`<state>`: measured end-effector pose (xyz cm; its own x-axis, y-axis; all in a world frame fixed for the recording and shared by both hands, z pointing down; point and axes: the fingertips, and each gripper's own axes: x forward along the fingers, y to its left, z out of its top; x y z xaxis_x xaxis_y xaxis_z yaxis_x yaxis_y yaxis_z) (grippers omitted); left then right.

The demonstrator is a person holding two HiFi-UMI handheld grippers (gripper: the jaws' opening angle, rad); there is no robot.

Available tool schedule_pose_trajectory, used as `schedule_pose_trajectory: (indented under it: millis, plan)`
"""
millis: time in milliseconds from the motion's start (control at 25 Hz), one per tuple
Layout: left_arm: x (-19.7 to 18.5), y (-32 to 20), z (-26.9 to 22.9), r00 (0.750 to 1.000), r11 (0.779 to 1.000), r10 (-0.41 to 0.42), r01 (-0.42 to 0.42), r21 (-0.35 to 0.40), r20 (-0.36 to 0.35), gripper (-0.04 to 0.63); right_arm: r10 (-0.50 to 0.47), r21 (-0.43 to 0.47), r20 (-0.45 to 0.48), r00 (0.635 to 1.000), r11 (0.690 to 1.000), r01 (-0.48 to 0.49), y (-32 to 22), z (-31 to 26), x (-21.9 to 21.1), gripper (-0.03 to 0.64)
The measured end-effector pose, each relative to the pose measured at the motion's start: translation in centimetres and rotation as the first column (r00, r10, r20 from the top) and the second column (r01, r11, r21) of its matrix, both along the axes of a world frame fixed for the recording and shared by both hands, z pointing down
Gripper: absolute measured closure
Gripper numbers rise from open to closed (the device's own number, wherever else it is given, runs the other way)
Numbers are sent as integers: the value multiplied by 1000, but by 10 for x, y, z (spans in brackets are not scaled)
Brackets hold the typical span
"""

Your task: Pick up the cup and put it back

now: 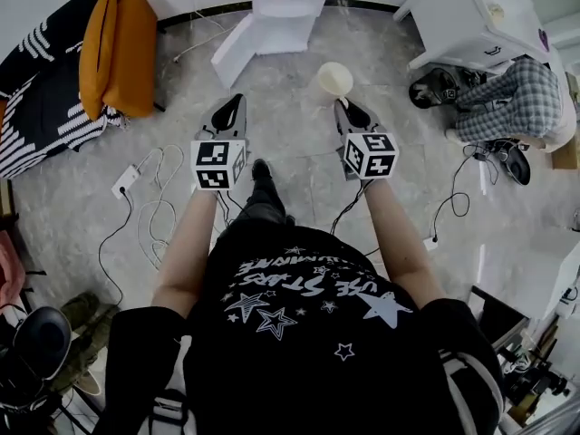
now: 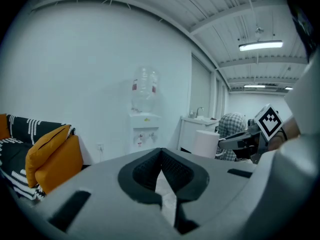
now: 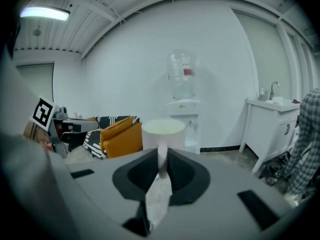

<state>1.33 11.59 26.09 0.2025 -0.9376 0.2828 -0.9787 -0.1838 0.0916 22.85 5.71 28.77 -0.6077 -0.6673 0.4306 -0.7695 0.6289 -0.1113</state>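
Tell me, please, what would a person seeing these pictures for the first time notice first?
The white cup stands out first, pinched by its wall in the right gripper above the floor at top centre. Next come the orange cushions on the striped sofa at the upper left, and the empty left gripper, shut, beside the right one.

Black T-shirt with white stars; grey, black-padded left tool and right tool with black-and-white marker cubes.

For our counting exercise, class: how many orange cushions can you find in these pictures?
2. One orange cushion leans on the striped sofa at the head view's upper left; the second orange cushion stands just beside it. Others may be hidden behind them.
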Motion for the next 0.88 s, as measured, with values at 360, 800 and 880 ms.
schedule_pose_trajectory:
  millis: [360,800,880]
  plan:
    - [-40,-88,54,999,995,14,-18,-96,-43,586,-27,-70,-92,995,997,20,-94,33,-40,571]
    - [-69,-145,124,992,977,-109,97,-189,-56,586,-77,-214,-161,984,976,41,-184,139,-50,572]
    - [-77,-157,139,988,968,-153,143,-206,-34,586,-92,-235,-177,980,971,49,-209,162,-54,572]
